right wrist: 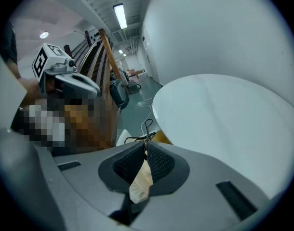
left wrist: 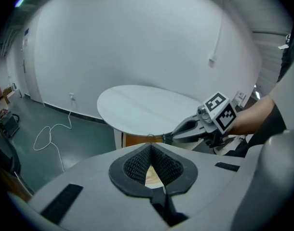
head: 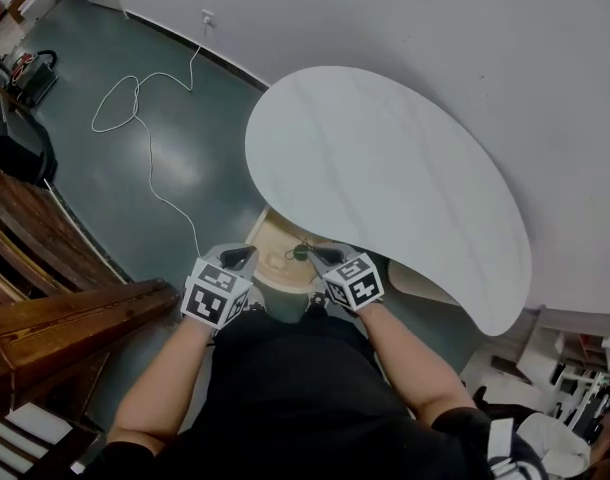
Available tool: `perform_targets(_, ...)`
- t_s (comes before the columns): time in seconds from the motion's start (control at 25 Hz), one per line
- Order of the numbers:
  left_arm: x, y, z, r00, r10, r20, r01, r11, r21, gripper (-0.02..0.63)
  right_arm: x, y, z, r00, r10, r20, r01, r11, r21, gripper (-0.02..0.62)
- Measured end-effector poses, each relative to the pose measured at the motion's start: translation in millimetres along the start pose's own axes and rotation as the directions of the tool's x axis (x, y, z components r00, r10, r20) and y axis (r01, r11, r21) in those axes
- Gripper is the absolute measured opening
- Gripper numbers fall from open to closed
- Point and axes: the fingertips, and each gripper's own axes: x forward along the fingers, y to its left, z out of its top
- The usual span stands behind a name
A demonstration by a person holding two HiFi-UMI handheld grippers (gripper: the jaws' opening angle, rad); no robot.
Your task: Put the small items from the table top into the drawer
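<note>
Left hand-held gripper (head: 239,258), right hand-held gripper (head: 313,255): I see grey moulded shells and dark ribbed pads (left wrist: 137,165). Behind each one's jaws sits a white cube (head: 217,293) with black square markers. I'm wearing a black top (head: 285,388) with short sleeves (head: 125,456).

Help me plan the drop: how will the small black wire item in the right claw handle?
Likely very light: the right claw carries the wire item by its tips alone. Its thin loops hold their shape unsupported, so it is probably springy rather than floppy. Such wire could snag on the drawer rim.
</note>
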Motion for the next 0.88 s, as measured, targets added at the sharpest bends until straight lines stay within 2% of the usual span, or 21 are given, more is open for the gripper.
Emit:
perform_targets(0.2,3,-1,-6,1.0,-0.018,-0.017,0.018,1.0,0.005,0.014,20,14,-31,0.997,0.006,-0.076,-0.008,1.0,-0.019,0.021)
perform_targets(0.52,-4,6,-12,1.0,0.011,-0.02,-0.012,1.0,-0.027,0.014,70,-5,-53,0.98,-0.047,-0.194,0.037,0.998,-0.054,0.021)
perform_targets(0.72,-13,19,-17,0.999,0.054,-0.005,-0.054,0.993,-0.104,0.014,109,-17,-64,0.962,-0.075,-0.262,0.06,0.996,-0.063,0.023)
perform_targets(0.88,-22,27,-24,0.997,0.08,0.001,-0.079,0.986,-0.148,0.014,141,-27,-68,0.949,-0.11,-0.297,0.08,0.991,-0.109,0.022)
